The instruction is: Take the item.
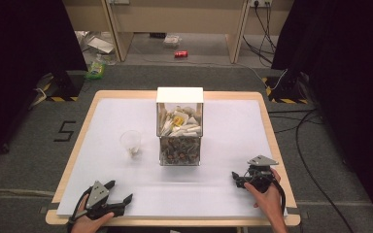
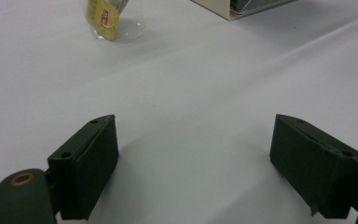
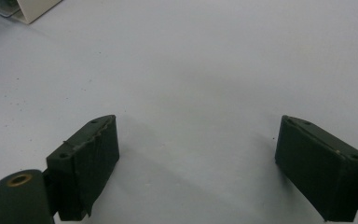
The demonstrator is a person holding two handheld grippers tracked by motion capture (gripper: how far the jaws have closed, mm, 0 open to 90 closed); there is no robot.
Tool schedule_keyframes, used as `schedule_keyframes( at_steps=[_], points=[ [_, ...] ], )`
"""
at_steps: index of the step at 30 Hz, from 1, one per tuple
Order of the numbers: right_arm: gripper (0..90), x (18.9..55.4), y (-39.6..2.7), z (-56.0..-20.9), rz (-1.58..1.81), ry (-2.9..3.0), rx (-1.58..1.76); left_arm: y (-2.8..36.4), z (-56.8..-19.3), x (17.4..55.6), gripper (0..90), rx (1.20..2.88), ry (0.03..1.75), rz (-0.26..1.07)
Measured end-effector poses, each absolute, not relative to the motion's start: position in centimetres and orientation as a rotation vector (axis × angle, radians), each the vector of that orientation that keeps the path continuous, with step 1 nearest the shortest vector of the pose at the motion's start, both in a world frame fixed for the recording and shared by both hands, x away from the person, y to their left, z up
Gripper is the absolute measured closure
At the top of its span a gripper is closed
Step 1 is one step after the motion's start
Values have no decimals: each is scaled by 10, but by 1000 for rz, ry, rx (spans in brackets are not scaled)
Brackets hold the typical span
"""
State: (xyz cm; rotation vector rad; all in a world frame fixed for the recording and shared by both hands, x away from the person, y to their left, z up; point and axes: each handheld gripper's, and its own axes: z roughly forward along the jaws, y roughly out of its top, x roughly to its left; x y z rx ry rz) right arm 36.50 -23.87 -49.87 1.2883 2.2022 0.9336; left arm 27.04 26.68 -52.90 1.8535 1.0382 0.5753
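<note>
My left gripper (image 1: 119, 191) rests low on the worktop (image 1: 223, 194) with its jaws spread wide and nothing between them. The cup (image 1: 130, 142), with a yellow sachet (image 2: 102, 17) inside, stands ahead of it and slightly to its right. My right gripper (image 3: 196, 163) is likewise spread and empty; the box (image 1: 179, 126) stands ahead to its left, well apart.
</note>
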Motion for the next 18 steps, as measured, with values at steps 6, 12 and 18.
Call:
schedule_keyframes(
  at_steps=[6,12,18],
  points=[
    [142,365,-239,-499,933,2202,1288,267,-529,270,145,1850,1037,574],
    [142,365,-239,-499,933,2202,1288,267,-529,270,145,1850,1038,574],
    [142,365,-239,-499,934,2202,1288,267,-529,270,145,1849,1038,573]
  ],
)
